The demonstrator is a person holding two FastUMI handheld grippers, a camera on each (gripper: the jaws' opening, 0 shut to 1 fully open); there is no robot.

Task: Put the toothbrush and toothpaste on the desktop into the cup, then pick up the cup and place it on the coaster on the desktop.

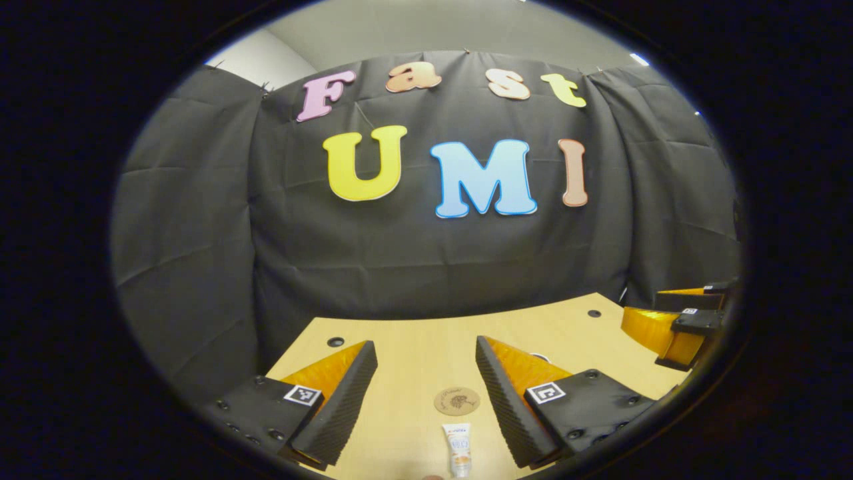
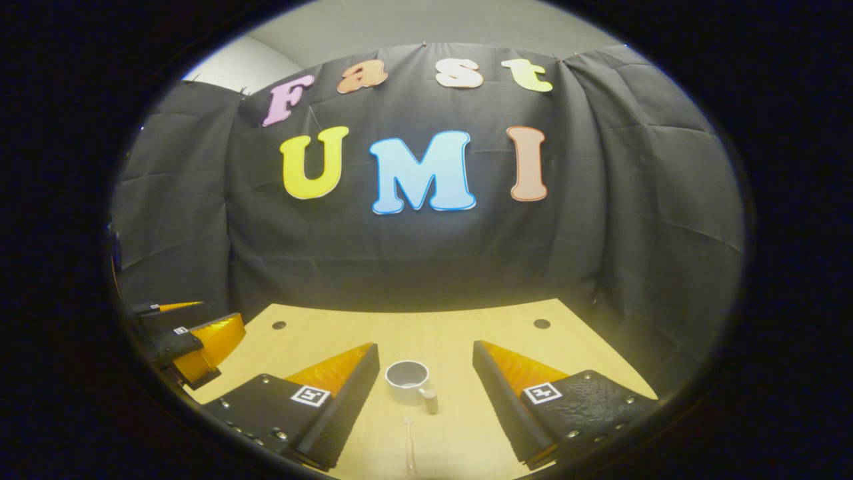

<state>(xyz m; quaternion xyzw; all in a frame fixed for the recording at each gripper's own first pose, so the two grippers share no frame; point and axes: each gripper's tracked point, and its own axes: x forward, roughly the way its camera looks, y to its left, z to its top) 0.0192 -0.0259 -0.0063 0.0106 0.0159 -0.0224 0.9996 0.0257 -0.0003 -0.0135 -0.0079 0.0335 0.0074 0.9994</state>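
In the left gripper view, a white toothpaste tube (image 1: pixel 458 448) lies on the wooden desktop (image 1: pixel 426 347), with a round cork coaster (image 1: pixel 457 401) just beyond it. My left gripper (image 1: pixel 426 360) hangs open above them, both lying in the gap between its fingers. The right gripper view has a white cup (image 2: pixel 408 381) standing upright, handle toward me, and a thin clear toothbrush (image 2: pixel 409 445) lying in front of it. My right gripper (image 2: pixel 426 357) is open above the desk, with the cup between its fingers' lines and nothing held.
The other gripper shows at the right edge of the left gripper view (image 1: pixel 673 327) and at the left edge of the right gripper view (image 2: pixel 186 340). Small dark holes (image 2: pixel 541 324) mark the desk's far corners. The black cloth wall stands behind the desk.
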